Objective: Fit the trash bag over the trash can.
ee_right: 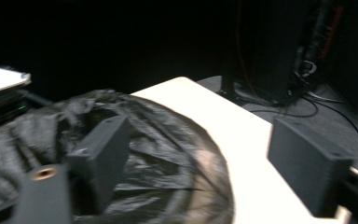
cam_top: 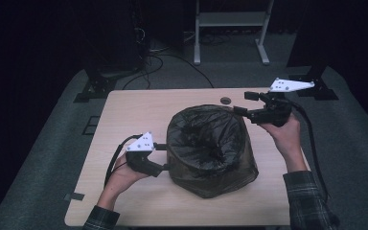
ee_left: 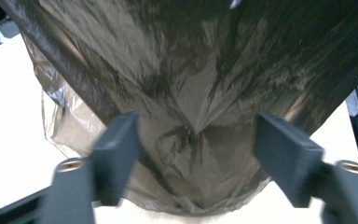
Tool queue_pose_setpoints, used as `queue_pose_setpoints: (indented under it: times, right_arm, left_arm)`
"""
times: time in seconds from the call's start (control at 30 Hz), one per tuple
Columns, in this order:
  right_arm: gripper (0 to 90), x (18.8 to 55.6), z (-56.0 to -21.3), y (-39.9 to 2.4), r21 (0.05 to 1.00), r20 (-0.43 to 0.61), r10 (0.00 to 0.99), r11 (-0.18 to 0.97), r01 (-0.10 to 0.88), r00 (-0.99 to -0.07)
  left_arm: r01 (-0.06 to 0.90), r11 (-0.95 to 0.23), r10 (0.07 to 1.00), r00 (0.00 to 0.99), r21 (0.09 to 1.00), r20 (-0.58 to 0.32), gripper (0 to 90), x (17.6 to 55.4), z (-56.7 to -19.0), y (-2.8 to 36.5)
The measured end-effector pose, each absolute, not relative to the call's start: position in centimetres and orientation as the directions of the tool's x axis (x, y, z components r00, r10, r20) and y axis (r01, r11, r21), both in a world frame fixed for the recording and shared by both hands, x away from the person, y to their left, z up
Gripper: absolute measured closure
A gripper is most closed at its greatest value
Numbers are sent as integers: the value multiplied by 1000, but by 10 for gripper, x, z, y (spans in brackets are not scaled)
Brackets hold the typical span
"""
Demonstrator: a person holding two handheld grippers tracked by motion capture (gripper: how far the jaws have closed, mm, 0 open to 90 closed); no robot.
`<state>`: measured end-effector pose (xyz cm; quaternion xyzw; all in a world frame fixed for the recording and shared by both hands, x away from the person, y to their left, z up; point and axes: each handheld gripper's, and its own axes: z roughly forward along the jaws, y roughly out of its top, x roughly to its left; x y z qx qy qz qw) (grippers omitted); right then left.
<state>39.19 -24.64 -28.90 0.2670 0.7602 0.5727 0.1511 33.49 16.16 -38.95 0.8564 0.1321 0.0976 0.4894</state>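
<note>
with both the left gripper point(cam_top: 165, 157) and right gripper point(cam_top: 243, 103) standing wide and gripping nothing, the black bag point(cam_top: 211, 148) mid-table point(cam_top: 124, 110) seems unsupported; its loose rim may slump inward.

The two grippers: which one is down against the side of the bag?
The left gripper: its open jaws flank the black bag low on its side. The right gripper is raised beside the rim.

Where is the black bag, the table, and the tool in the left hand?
black bag point(cam_top: 211, 143), high view, on its crinkled inside.
table point(cam_top: 139, 108), high view, on bare wood at the far left.
left tool point(cam_top: 165, 157), high view, midway between its tips, at the bag's side.
</note>
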Motion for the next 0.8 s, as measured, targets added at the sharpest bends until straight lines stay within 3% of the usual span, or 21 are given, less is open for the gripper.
queue_pose_setpoints:
  times: [0.03,0.07,0.2,0.3,0.53,0.8]
  right_arm:
    - [146,390,-287,-243,948,66,562,222,228,-824]
    - [128,386,-284,-237,938,25,539,279,206,-842]
    - [101,378,-278,-221,908,-22,471,380,179,-882]
    - [101,375,-275,-213,891,-31,431,421,171,-902]
    - [101,368,-280,-180,747,-55,298,646,159,-953]
    - [101,373,-300,-160,594,-60,291,779,200,-955]
  left_arm:
    - [127,-482,323,946,867,41,193,335,-389,161]
    - [126,-470,330,943,874,42,113,335,-390,160]
    - [138,-450,342,939,882,28,9,336,-389,158]
    - [145,-437,336,942,888,12,0,336,-389,158]
    - [148,-419,335,942,896,1,0,336,-389,158]
    - [144,-425,327,945,894,3,0,336,-389,156]
